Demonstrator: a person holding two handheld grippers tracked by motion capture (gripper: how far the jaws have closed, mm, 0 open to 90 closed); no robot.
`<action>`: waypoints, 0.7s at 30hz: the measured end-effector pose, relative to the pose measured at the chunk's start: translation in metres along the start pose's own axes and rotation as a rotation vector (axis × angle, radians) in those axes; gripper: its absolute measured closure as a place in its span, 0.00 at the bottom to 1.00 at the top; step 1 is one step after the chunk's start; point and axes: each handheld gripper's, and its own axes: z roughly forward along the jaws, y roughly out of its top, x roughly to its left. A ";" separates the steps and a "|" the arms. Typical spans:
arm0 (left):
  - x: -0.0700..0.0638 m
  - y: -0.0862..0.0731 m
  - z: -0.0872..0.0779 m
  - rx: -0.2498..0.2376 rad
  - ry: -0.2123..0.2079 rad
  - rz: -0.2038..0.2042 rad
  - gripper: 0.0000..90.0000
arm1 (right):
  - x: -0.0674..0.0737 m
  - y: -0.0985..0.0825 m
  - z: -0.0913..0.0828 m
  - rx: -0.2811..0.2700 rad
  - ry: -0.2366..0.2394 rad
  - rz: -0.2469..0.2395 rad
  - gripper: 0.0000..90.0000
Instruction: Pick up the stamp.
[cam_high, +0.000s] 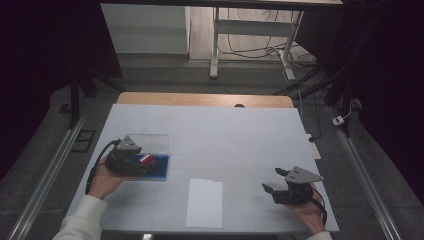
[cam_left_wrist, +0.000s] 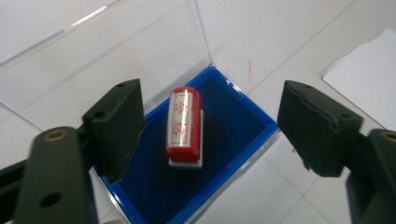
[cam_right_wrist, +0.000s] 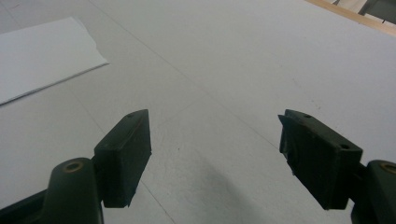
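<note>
A red cylindrical stamp (cam_left_wrist: 183, 123) with red characters on a pale label lies on a white base inside a blue-lined case (cam_left_wrist: 233, 135). The case's clear lid (cam_left_wrist: 116, 56) stands open behind it. My left gripper (cam_left_wrist: 212, 116) is open; its jaws stand either side of the stamp without touching it. In the high view the stamp (cam_high: 146, 159) and blue case (cam_high: 159, 169) sit at the table's left, with the left gripper (cam_high: 142, 162) over them. My right gripper (cam_high: 272, 180) rests open near the front right, and its jaws (cam_right_wrist: 215, 135) hold nothing.
A white sheet of paper (cam_high: 205, 202) lies at the front middle of the white table (cam_high: 225, 130), between the two hands. It also shows as the paper (cam_left_wrist: 369, 74) right of the case and the paper (cam_right_wrist: 42, 51) left of the right gripper.
</note>
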 end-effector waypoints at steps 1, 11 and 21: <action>0.001 0.000 0.001 0.004 -0.004 -0.001 0.30 | 0.000 0.000 0.000 0.001 0.003 -0.001 0.28; 0.012 0.005 0.015 0.082 -0.003 -0.008 0.49 | 0.000 0.000 0.000 0.009 0.004 -0.007 0.28; 0.017 0.002 0.015 0.115 -0.021 -0.015 0.76 | 0.000 0.000 0.000 0.009 0.000 -0.006 0.30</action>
